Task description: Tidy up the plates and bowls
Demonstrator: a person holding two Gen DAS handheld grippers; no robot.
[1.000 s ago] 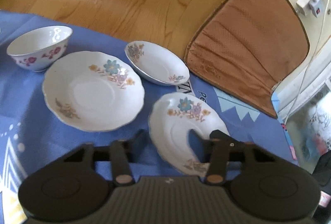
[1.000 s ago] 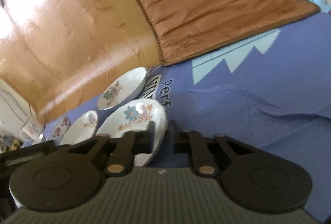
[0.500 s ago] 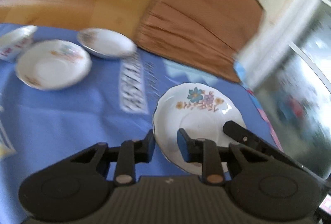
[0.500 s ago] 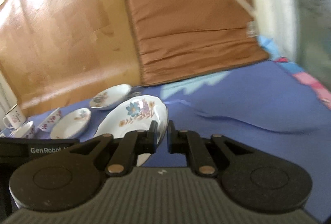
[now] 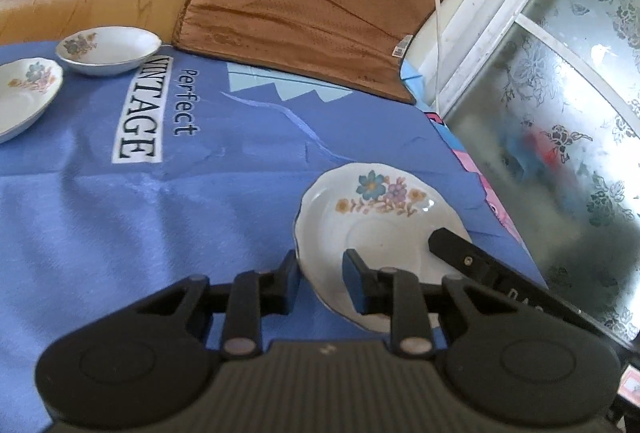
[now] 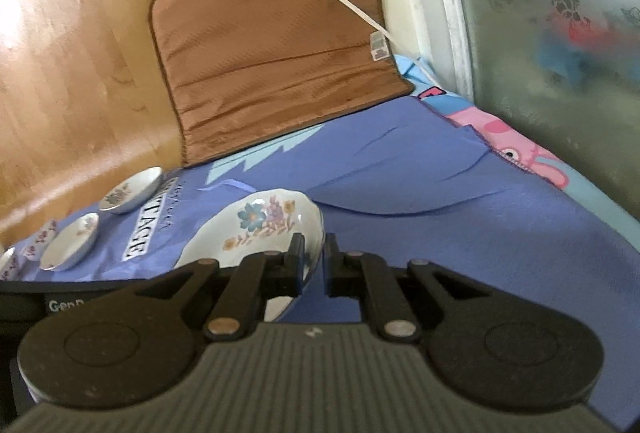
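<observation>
- Floral plate (image 5: 380,229) sits pinched at opposite rims: left gripper (image 5: 320,279) and right gripper (image 6: 313,263), both fingers clamped on it.
- It seemingly hangs above the blue cloth (image 5: 180,217); uneven pulling could slip or chip it.

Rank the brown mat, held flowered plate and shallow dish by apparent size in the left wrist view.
1. brown mat
2. flowered plate, though nearness to the camera inflates it
3. shallow dish, farther off, so true size unsure
</observation>
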